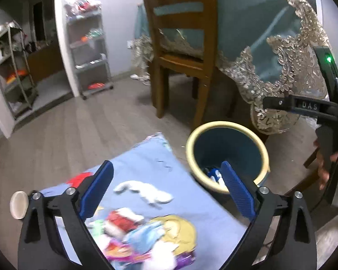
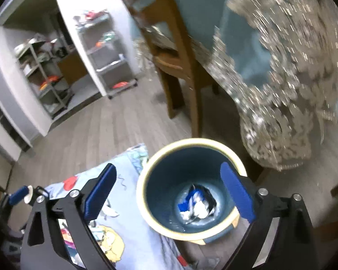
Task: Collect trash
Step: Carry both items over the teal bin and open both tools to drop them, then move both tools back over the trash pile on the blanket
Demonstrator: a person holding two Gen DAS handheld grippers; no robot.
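The right wrist view looks straight down into the round blue waste bin with a cream rim (image 2: 146,204), where crumpled blue, white and black trash (image 2: 197,204) lies on the bottom. The left wrist view sees that bin (image 1: 227,127) from the side, with only a sliver of the trash (image 1: 214,175) showing, but it alone shows a crumpled white scrap (image 1: 144,192) lying on the light blue cartoon-print cloth (image 1: 146,164) spread over the grey wood floor (image 1: 67,121).

The left gripper (image 1: 166,189) has its blue jaws spread wide over the cloth, nothing between them. The right gripper (image 2: 169,193) is spread just as wide above the bin, empty too.

A brown wooden chair (image 1: 182,51) and a teal tablecloth with lace trim (image 1: 259,33) stand just behind the bin. The right view is smeared, so the lace there is hard to read. Grey wire shelves (image 1: 87,51) stand well apart by the wall.
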